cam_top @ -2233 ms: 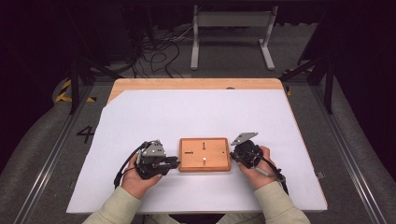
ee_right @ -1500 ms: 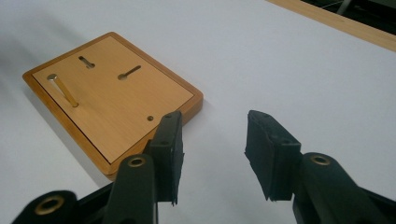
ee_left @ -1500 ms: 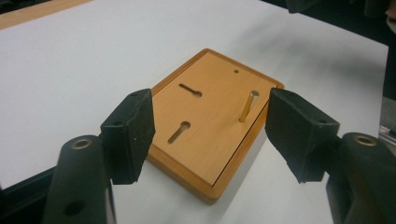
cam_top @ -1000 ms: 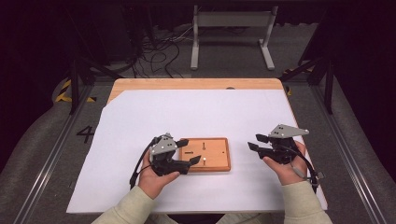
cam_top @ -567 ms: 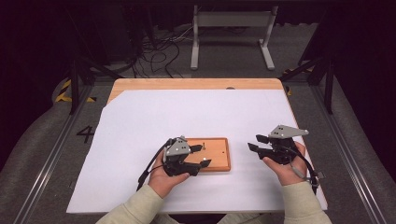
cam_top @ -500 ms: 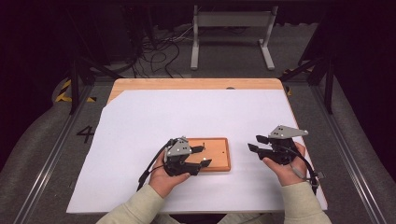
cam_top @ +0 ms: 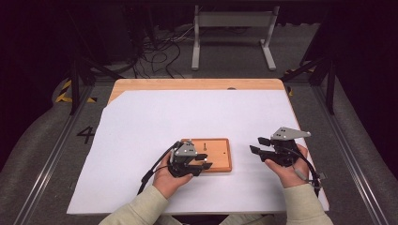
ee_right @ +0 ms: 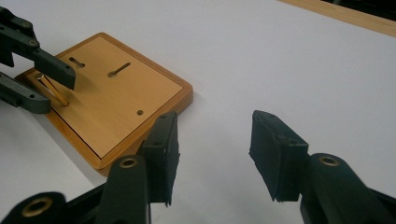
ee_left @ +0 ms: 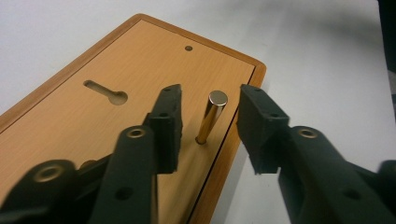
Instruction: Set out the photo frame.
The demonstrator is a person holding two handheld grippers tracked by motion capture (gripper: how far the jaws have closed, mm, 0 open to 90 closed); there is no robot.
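Item, far left: left gripper, held over the near-left corner of the board. Its fingers have just been closing and stand either side of the brass pin; a gap shows on both sides, so the pads do not yet press on it.

Item: brass pin, seated in a hole close to the board's edge and leaning slightly rather than plumb; how deep it sits cannot be told from these angles.

Item: wooden board, flat on the white sheet that covers the bench. Two keyhole slots and a small round hole are cut in its face.

Item, right: right gripper, well apart from the board, hovering above bare sheet. Its fingers are parted with nothing between them.

Risks, as judged: the pin stands nearer one pad than the other, so that pad may strike first and tip the pin further or jam it in its hole. The board is unclamped; a sideways or angled pull may drag or lift it. A polished round pin may slip out of flat pads.
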